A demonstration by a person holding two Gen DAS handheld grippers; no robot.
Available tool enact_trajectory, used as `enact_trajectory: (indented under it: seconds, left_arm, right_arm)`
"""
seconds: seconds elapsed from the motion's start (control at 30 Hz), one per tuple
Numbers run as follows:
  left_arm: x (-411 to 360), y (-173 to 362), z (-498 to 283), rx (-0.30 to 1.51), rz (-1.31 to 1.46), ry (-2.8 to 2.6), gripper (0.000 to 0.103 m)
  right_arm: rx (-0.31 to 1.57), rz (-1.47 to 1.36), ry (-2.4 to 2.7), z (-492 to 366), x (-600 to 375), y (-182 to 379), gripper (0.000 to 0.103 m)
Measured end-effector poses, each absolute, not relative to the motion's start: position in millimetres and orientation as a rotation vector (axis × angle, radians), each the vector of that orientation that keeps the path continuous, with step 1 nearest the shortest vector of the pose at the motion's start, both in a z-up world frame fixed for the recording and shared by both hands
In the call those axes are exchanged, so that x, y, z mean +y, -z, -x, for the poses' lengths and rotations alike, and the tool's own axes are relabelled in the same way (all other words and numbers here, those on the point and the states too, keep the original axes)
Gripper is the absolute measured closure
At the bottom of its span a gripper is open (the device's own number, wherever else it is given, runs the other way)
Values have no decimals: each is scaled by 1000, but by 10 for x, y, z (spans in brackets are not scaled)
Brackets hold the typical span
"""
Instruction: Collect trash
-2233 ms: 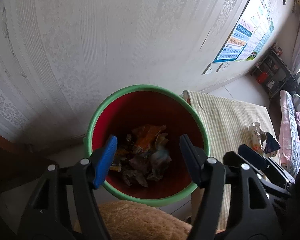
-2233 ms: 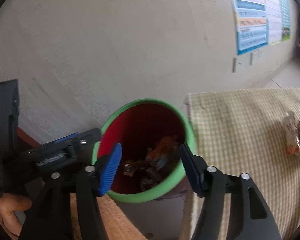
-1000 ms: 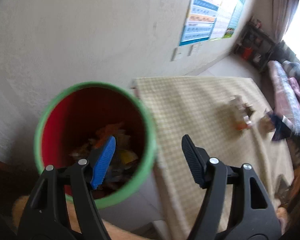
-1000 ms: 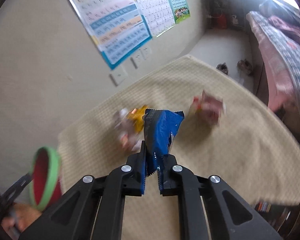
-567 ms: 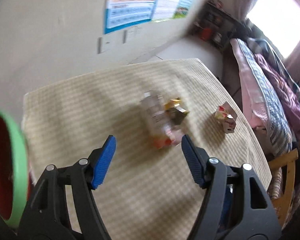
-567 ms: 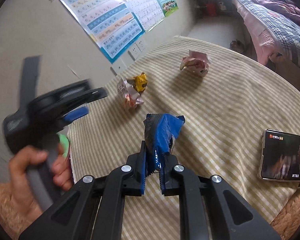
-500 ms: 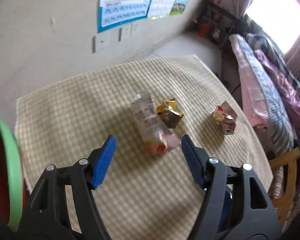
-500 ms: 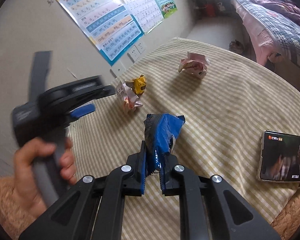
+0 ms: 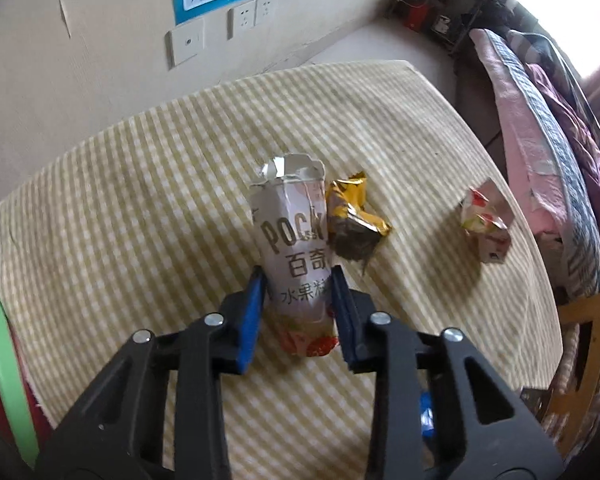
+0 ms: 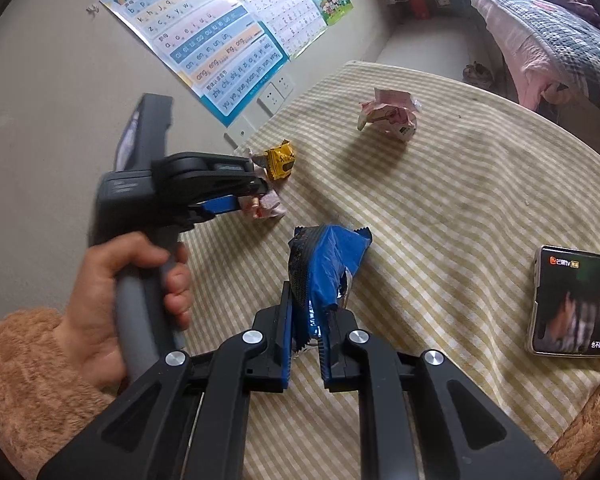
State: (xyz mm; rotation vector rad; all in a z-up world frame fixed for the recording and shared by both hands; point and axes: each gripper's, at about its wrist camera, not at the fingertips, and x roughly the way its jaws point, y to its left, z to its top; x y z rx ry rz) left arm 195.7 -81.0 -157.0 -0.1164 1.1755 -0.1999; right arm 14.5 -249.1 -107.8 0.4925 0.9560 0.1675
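The left hand-held gripper (image 9: 297, 280) is closing its jaws around a white Pocky wrapper (image 9: 293, 240) lying on the checked desk (image 9: 140, 208), with the pads seemingly touching its sides. A gold wrapper (image 9: 354, 216) is lying just beside it, a crumpled pink carton (image 9: 485, 224) further right. The right hand-held gripper (image 10: 305, 334) is clamping a blue wrapper (image 10: 325, 268) above the desk. A phone (image 10: 574, 302) is playing nearby.
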Motion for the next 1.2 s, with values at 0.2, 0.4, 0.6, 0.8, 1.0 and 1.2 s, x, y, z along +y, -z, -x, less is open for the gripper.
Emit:
enact_trajectory:
  seconds: [0.2, 0.4, 0.6, 0.8, 1.0, 1.2]
  left_arm:
    - [-423, 1414, -1513, 1171, 179, 226, 73]
    - [-29, 1304, -811, 1167, 232, 214, 73]
    - [91, 1502, -528, 1227, 315, 176, 72]
    - [-44, 1465, -504, 1202, 277, 183, 56]
    - [-68, 1619, -499, 1233, 269, 150, 43]
    - [-248, 1697, -498, 1250, 174, 174, 43]
  right_arm:
    - [989, -485, -187, -192, -2427, 1088, 91]
    - [1081, -457, -253, -214, -2203, 1149, 91]
    - [1156, -374, -299, -100, -1953, 1209, 66]
    - [1148, -349, -284, 7, -1965, 1150, 52]
    - [1130, -358, -254, -3, -2055, 1106, 51]
    - [1128, -389, -260, 27, -2161, 990, 48]
